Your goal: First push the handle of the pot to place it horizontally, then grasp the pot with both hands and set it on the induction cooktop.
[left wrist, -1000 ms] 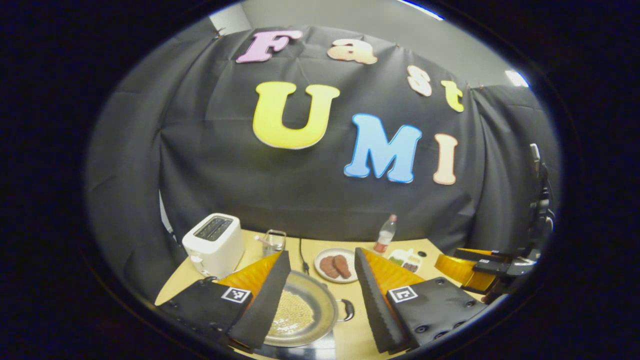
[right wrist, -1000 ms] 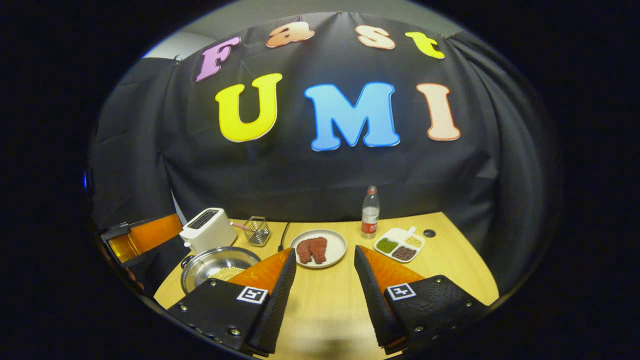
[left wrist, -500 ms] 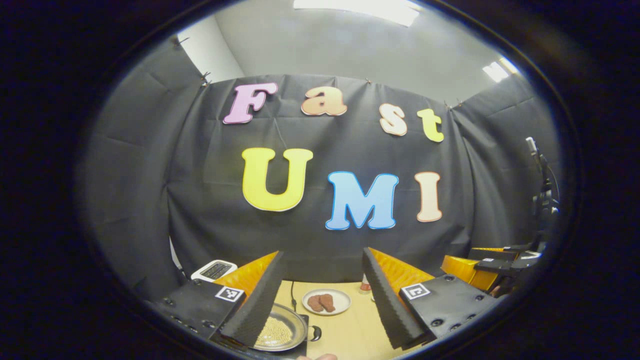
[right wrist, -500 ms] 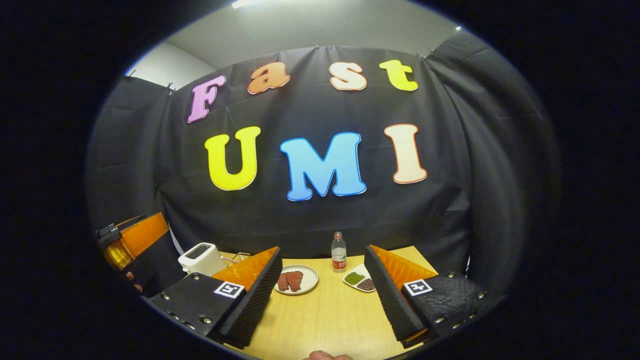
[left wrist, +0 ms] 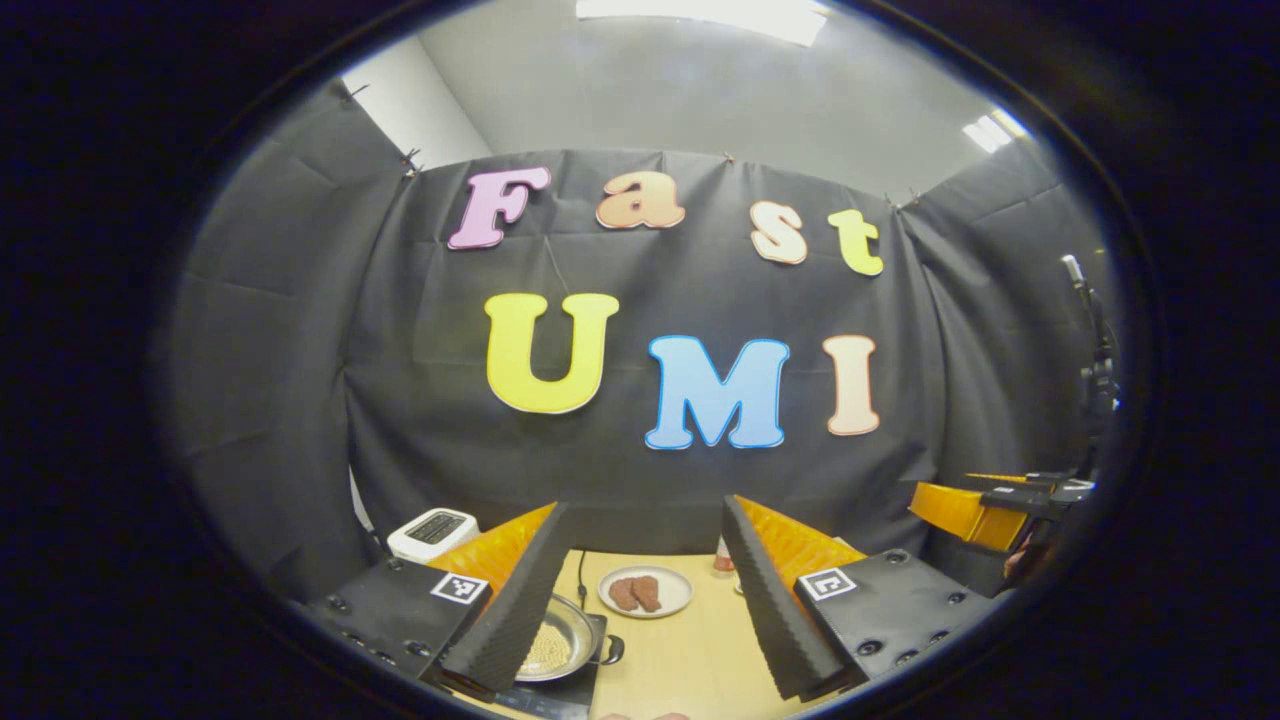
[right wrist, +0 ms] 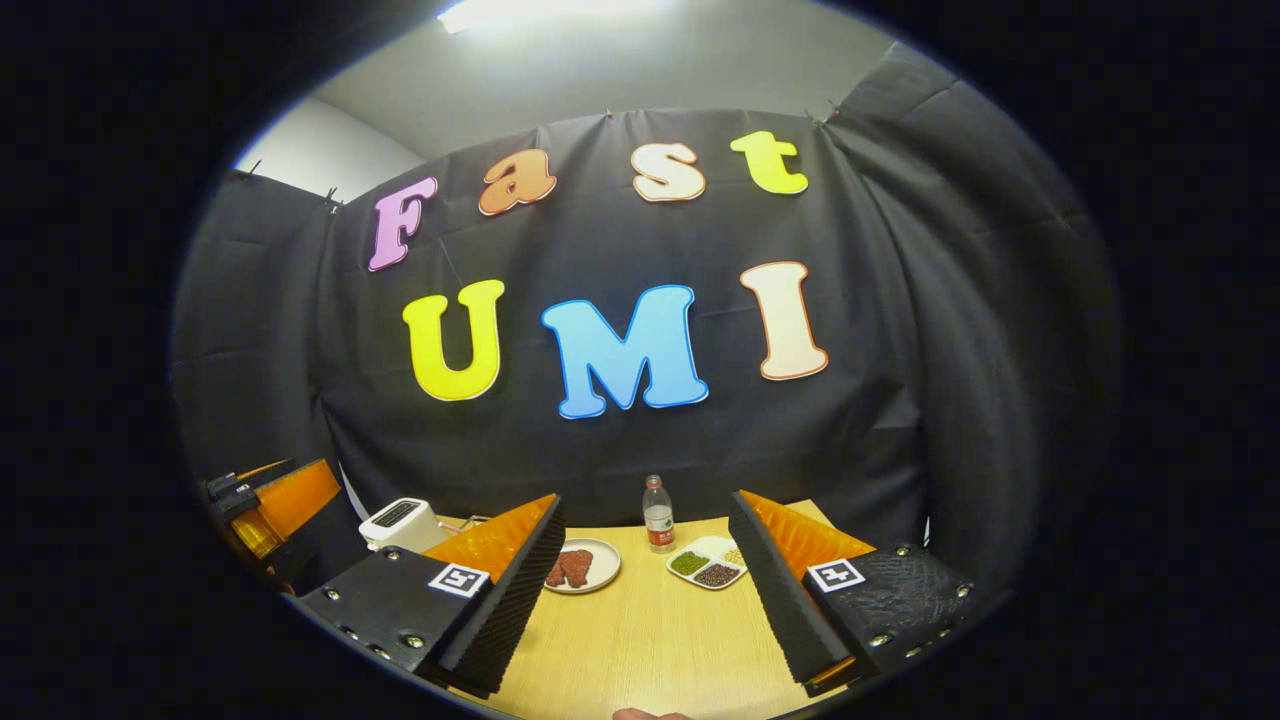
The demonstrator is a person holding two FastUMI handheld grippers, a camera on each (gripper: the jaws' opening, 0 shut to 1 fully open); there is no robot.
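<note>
Pot (left wrist: pixel 556 650) sits on the cooktop (left wrist: pixel 575 692), apparently centred, at seven o'clock in the left gripper view. Plate (left wrist: pixel 645 592) at twelve of it. Left gripper (left wrist: pixel 640 600) and right gripper (right wrist: pixel 645 595) both spread wide, empty, above the tabletop (right wrist: pixel 650 650).

Left of the plate (left wrist: pixel 645 592), pot (left wrist: pixel 560 650) half hidden behind a tool finger (left wrist: pixel 510 615), cooktop (left wrist: pixel 565 690) cut off below.
</note>
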